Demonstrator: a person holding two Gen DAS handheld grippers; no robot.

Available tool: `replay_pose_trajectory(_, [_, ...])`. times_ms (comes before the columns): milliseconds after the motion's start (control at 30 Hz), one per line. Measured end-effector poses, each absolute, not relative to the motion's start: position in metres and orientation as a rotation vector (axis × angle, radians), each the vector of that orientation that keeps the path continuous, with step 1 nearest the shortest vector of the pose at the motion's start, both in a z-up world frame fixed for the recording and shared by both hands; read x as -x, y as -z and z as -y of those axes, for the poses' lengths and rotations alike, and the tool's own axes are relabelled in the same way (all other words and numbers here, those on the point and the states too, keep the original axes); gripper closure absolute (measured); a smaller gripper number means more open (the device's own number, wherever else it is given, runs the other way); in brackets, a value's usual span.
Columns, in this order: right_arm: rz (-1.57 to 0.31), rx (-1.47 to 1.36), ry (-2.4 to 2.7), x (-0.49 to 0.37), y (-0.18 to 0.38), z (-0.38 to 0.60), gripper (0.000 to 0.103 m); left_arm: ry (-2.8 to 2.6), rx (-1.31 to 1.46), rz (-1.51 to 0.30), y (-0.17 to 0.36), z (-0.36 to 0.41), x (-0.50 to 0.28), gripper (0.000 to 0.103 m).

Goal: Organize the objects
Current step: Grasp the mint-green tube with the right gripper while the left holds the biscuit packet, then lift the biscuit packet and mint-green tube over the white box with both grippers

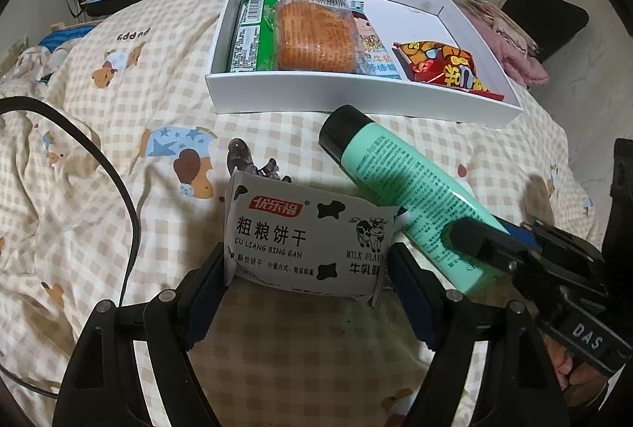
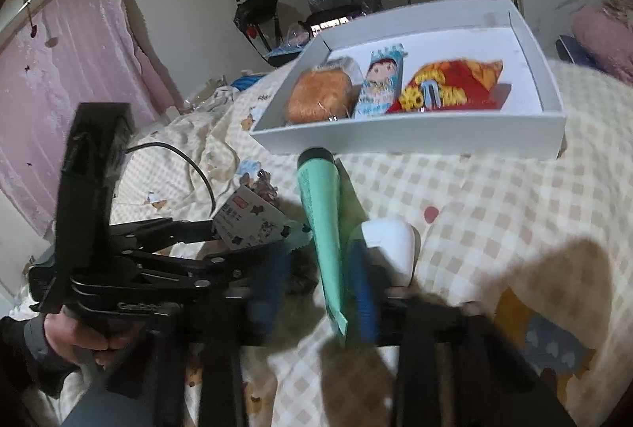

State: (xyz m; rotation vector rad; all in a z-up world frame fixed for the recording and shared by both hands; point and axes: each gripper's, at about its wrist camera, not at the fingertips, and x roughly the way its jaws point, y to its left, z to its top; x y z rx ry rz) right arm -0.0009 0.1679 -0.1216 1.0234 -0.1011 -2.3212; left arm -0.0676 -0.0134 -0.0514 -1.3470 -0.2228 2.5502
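Biscuit packet [image 1: 308, 241], white with cow-patch print, is pinched at its two side edges between the blue-padded fingers of the left gripper [image 1: 306, 282] and held upright, printed face toward the camera, above the checked bedsheet [image 1: 118, 118]. An edge hold suits a flat, crushable pack: the pads bear on the seams, not on the biscuits.

Right gripper [image 2: 316, 284] is closed on the lower end of a mint-green tube [image 2: 322, 229]. Black cap [image 1: 342, 128] points forward toward the white tray [image 1: 356, 99], so the tube can go in cap first. The right wrist view is motion-blurred; the far pad's contact is hard to read there, but the left view shows the fingers clamped across the tube body.

The tray sits ahead of both grippers on the bed. Already in it, left to right:
- green carton [image 1: 249, 35], against the left wall
- wrapped orange cake [image 1: 314, 35], lying over the carton's edge
- cartoon-face packet [image 1: 372, 43]
- red-and-yellow snack bag [image 1: 447, 65], at the near right

Items are packed side by side, with bare floor left at the back and far right. Judgement: both held items are mid-carry toward that free space.

Also noted: a small dark item [image 1: 247, 160] lies on the sheet just behind the packet; identity unclear. A white rounded object [image 2: 389, 249] sits beside the tube in the right wrist view. A black cable [image 1: 103, 166] trails over the sheet at left.
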Motion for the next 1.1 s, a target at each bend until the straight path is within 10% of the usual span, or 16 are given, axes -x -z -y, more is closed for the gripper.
replay_pose_trajectory(1100, [0.848,-0.852,1.93,0.011,0.108,-0.231,0.091,-2.546,1.269,0.417,0.031,0.036,0.063,0.022])
